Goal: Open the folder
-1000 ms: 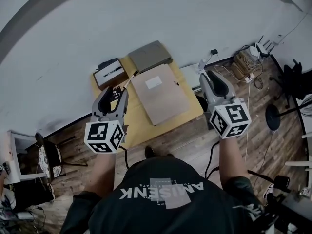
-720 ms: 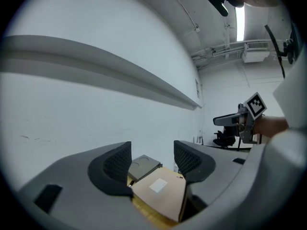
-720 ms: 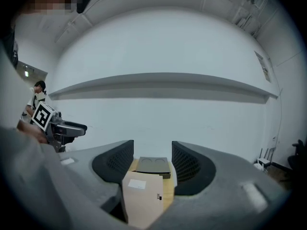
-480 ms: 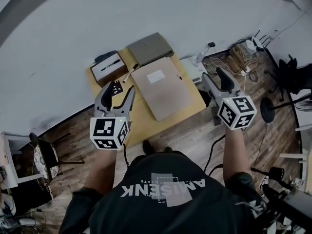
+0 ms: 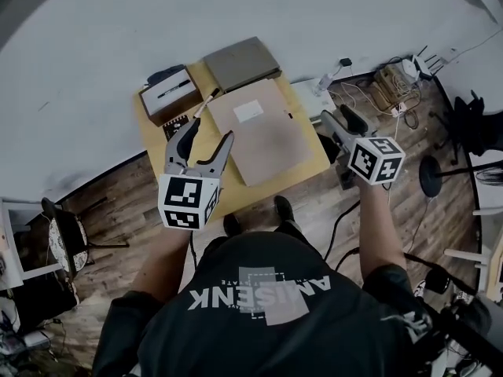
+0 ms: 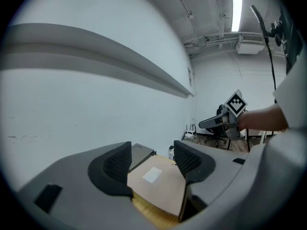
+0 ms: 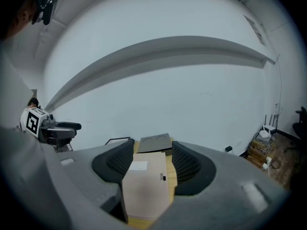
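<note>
A tan folder (image 5: 262, 132) with a white label lies closed on the small yellow table (image 5: 236, 185). My left gripper (image 5: 206, 136) hovers open over the table's front left, just left of the folder. My right gripper (image 5: 338, 118) is open off the table's right edge, above the floor. In the left gripper view the folder (image 6: 160, 188) shows beyond the open left gripper (image 6: 152, 159), apart from the pads, and the right gripper (image 6: 221, 122) is at the right. In the right gripper view the folder (image 7: 144, 188) lies ahead of the open right gripper (image 7: 148, 158).
A grey flat case (image 5: 241, 61) lies behind the folder. A brown box (image 5: 168, 94) holding a pen sits at the back left, with a dark pad (image 5: 174, 124) in front of it. Cables and boxes (image 5: 393, 85) litter the floor at right, by the white wall.
Both grippers have come down toward the table. The right jaws went from nearly shut to wide open, and the left jaws spread wider. The folder has not moved.
</note>
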A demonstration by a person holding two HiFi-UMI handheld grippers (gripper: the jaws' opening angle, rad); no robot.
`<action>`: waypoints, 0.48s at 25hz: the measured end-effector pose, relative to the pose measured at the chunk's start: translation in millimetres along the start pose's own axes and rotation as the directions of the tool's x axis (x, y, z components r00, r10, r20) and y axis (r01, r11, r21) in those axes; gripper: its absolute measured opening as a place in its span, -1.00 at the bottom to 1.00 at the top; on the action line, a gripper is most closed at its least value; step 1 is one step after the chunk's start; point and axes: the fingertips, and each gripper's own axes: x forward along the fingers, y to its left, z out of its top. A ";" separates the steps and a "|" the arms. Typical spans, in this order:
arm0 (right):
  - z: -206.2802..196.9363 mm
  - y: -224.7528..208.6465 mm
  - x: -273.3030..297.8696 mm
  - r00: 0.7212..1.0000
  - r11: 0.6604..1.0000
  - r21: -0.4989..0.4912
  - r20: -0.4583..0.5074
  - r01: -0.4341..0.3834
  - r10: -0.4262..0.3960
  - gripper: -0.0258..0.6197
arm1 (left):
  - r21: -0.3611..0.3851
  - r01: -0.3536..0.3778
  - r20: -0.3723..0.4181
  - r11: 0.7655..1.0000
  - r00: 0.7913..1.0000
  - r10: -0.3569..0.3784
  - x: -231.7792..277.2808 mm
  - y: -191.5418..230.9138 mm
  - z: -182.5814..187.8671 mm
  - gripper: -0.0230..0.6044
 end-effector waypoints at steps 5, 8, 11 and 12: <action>-24.0 -36.3 19.1 0.995 0.995 0.067 -0.063 -0.072 0.076 -0.19 | 0.004 -0.031 -0.067 1.000 0.997 0.031 32.0 -26.7 -18.6 -0.10; -31.8 -45.6 36.9 0.983 0.988 0.051 -0.108 -0.144 0.149 -0.19 | 0.010 -0.084 -0.070 0.996 0.994 0.084 44.2 -32.6 -23.0 -0.10; -43.5 -59.2 47.1 0.966 0.977 0.066 -0.152 -0.202 0.210 -0.19 | -0.013 -0.128 -0.100 0.992 0.987 0.126 54.1 -46.6 -35.2 -0.10; -49.8 -64.4 49.4 0.960 0.975 0.065 -0.170 -0.215 0.223 -0.19 | -0.014 -0.134 -0.112 0.991 0.985 0.132 58.3 -52.7 -39.8 -0.10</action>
